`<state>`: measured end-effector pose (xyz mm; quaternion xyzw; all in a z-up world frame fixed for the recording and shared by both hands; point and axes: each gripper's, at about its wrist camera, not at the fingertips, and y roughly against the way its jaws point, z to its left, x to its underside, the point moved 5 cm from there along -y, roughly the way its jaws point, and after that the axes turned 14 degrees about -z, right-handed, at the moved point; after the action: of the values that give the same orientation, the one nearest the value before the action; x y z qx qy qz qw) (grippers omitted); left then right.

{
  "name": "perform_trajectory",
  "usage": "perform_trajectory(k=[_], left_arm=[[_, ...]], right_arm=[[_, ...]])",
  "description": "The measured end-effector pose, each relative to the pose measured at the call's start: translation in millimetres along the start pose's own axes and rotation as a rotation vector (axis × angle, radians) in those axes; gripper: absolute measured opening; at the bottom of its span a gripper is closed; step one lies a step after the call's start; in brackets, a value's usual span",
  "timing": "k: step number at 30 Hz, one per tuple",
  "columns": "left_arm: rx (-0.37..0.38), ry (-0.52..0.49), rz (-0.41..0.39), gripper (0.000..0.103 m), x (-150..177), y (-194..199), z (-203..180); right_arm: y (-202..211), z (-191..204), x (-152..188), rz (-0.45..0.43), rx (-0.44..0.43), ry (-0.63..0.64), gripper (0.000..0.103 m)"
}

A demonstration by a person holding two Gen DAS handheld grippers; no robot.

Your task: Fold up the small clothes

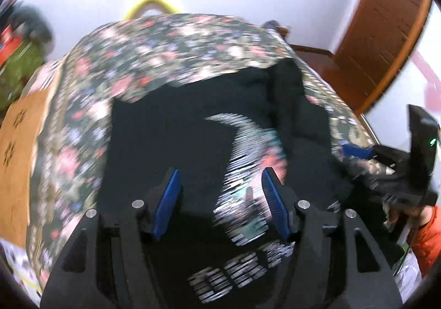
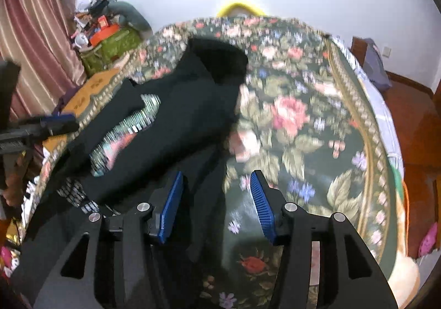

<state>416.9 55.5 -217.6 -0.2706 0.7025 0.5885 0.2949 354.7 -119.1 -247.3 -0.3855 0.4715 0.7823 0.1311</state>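
Note:
A small black garment (image 1: 176, 132) with a silvery printed picture lies on the floral bedspread (image 1: 154, 41). My left gripper (image 1: 220, 179) is open above the middle of the garment, fingers either side of the print. In the right wrist view the garment (image 2: 182, 110) stretches from lower left toward the far middle, rumpled at its far end. My right gripper (image 2: 217, 185) is open over the garment's right edge, one finger above the cloth and one above the bedspread (image 2: 303, 121). The right gripper also shows at the right edge of the left view (image 1: 358, 152).
A wooden door (image 1: 386, 22) and red-brown floor (image 2: 413, 127) lie right of the bed. Pink curtains (image 2: 35, 41), a green box with clutter (image 2: 110, 44) and a tan board (image 1: 19, 143) stand to the left. A yellow hoop (image 2: 239, 7) sits behind the bed.

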Motion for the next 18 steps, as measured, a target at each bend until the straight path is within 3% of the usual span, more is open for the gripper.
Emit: perform_trajectory(k=[5,11,18], left_arm=[[0.067,-0.054,-0.002,0.060,-10.2,-30.2,-48.9],[0.113,-0.048,0.018,0.048,-20.7,-55.2,-78.8],[0.112,-0.019,0.101,0.009,-19.1,-87.5,-81.8]], right_arm=[[4.2,-3.0,7.5,-0.011,-0.031,0.009,0.047],[5.1,-3.2,10.8,-0.018,-0.050,0.029,0.047],[5.7,-2.3,13.8,-0.028,-0.059,0.029,0.047]])
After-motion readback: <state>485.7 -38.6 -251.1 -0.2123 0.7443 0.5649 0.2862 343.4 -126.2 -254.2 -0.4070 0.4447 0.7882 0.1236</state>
